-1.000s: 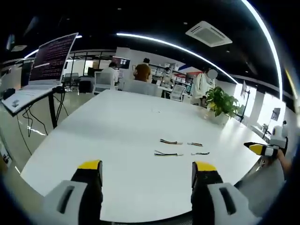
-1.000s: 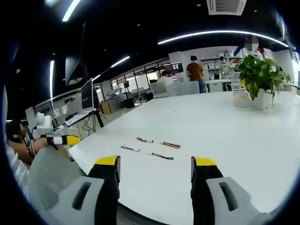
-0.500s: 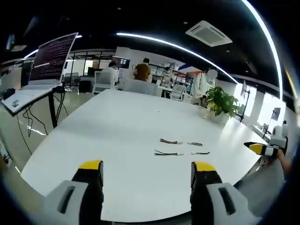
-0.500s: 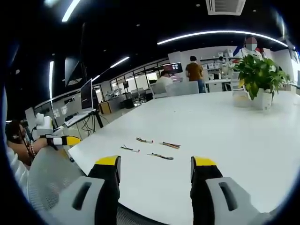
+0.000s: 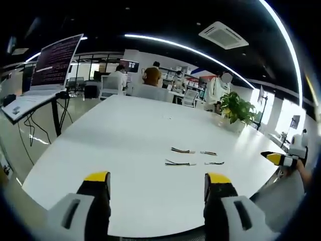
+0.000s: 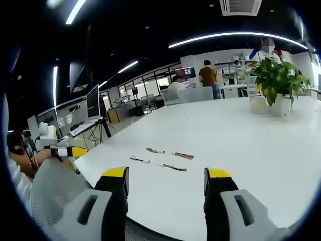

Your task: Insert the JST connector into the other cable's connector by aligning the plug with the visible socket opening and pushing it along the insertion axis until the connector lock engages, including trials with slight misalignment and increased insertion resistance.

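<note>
White and wide, the bench [image 5: 125, 145] carries four short cable pieces out near its middle, well ahead of both my tongs. From the left gripper view they lie as two pairs: the far pair, cable with coloured wires [image 5: 181, 151] and a shorter lead [image 5: 208, 153] beside it, and the near pair, a longer dark cable [image 5: 179, 163] with another short lead [image 5: 214, 163]. The right gripper view shows the same four [image 6: 172, 167] spread loosely, none touching. They are too small for me to tell plug from socket or which way any opening faces.

My left tongs [image 5: 156, 187] are spread with nothing between them, and my right tongs [image 6: 164, 182] likewise, both held back over the near edge.

I judge nothing is started yet. The risk is picking a cable by its thin wires instead of the housing, so it swivels in the pinch and meets the socket crooked; forcing that could bend pins or jam before the lock catches.

A potted plant [image 6: 277, 80] stands far off.
</note>
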